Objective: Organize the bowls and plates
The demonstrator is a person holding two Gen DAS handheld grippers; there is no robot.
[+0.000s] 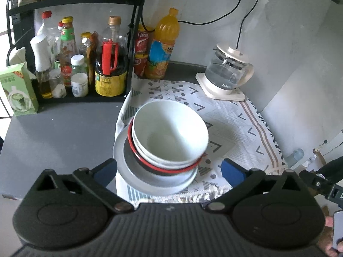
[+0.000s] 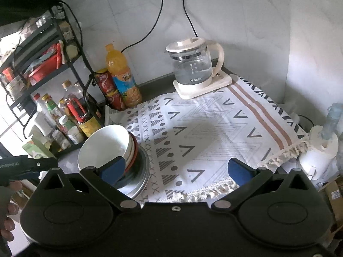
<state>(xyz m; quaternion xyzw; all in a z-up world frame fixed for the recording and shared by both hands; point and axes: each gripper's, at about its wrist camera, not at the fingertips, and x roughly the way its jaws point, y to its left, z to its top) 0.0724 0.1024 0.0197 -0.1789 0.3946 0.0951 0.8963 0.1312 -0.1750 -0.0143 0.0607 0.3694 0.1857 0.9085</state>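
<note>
A white bowl (image 1: 170,131) sits nested on top of a stack with a red-rimmed bowl (image 1: 163,167) and a grey plate (image 1: 154,180) beneath, at the centre of the left wrist frame, on the left edge of a patterned cloth (image 1: 231,124) over the grey surface (image 1: 60,141). The left gripper (image 1: 169,170) hangs above the stack with jaws spread wide and empty, and the right gripper (image 2: 176,169) is likewise released over bare cloth, the stack at its lower left. A glass kettle (image 1: 228,72) stands at the upper right, a bottle rack (image 1: 70,64) at the upper left.
</note>
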